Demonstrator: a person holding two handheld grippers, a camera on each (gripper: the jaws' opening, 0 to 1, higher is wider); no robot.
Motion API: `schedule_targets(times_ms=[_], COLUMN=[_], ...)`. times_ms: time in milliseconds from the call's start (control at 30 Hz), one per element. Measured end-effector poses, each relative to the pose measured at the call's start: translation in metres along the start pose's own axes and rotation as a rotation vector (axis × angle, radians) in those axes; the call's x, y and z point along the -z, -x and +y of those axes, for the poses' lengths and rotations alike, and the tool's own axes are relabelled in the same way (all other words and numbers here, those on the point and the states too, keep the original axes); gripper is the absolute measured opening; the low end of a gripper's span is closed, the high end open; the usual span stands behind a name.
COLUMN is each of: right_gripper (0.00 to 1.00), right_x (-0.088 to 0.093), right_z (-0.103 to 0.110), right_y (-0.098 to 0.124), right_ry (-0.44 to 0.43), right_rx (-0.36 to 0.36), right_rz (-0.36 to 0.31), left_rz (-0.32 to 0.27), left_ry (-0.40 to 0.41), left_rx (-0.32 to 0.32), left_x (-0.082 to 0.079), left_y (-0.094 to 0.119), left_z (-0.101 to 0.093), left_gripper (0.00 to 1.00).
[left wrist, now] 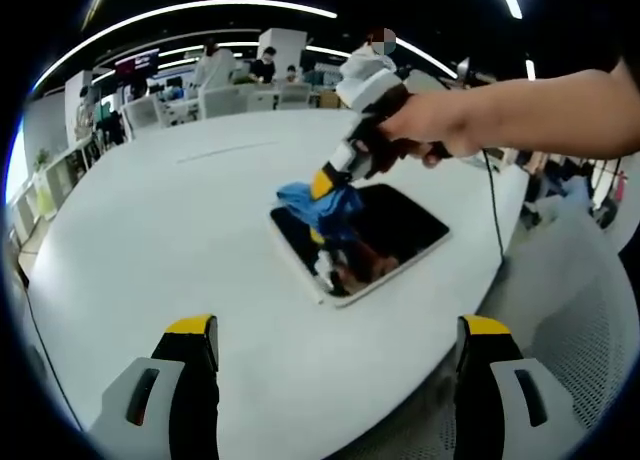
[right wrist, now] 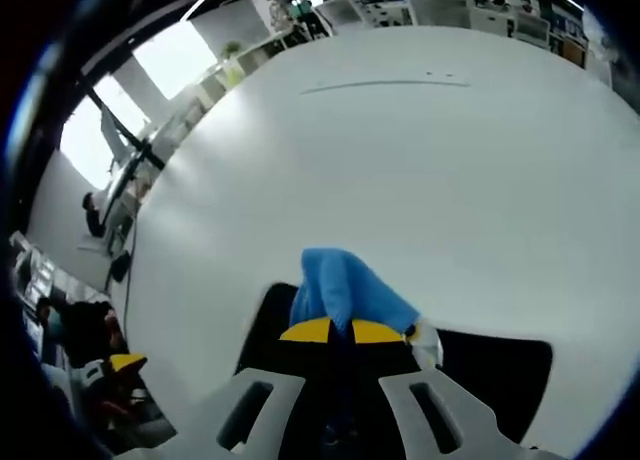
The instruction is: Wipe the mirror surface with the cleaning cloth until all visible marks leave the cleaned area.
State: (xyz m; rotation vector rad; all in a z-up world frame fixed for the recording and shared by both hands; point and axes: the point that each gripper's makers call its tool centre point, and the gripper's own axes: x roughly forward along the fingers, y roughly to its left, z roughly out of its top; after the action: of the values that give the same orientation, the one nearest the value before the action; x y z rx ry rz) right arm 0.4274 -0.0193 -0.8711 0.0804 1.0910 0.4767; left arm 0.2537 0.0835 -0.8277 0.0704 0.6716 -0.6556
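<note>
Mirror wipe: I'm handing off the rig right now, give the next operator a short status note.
Right gripper: shut on the blue cleaning cloth, pressing it on the mirror near its far-left end as the left gripper view frames it.
Left gripper: open, holds nothing, above the white table on the near side of the mirror.
Done: wiping is under way; cloth is on the glass.
Left: the glare hides any marks, so check the mirror, cover the rest of it and keep mirror and cloth in sight.
</note>
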Motion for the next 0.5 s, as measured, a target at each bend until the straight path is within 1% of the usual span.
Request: schedule_targets(times_ms=[133, 200, 500], right_gripper=[0.0, 0.0, 0.0], right_x=[0.0007, 0.0012, 0.0045], right_z=[0.0011, 0.002, 0.0038], right_y=[0.0003, 0.0002, 0.0018], right_ry=[0.002, 0.019, 0.022], right_rx=[0.006, 0.013, 0.024], right_rz=[-0.002, -0.007, -0.02], left_rz=[0.003, 0.003, 0.007], left_ry=[-0.004, -0.005, -0.012], left_rx=[0.002, 0.002, 0.001], left_x=[0.0006, 0.0005, 0.0006], left_y=[-0.0001, -0.0001, -0.0008], left_z=[-0.0005, -0.0006, -0.0005], left_gripper=[0.99, 0.99, 0.99])
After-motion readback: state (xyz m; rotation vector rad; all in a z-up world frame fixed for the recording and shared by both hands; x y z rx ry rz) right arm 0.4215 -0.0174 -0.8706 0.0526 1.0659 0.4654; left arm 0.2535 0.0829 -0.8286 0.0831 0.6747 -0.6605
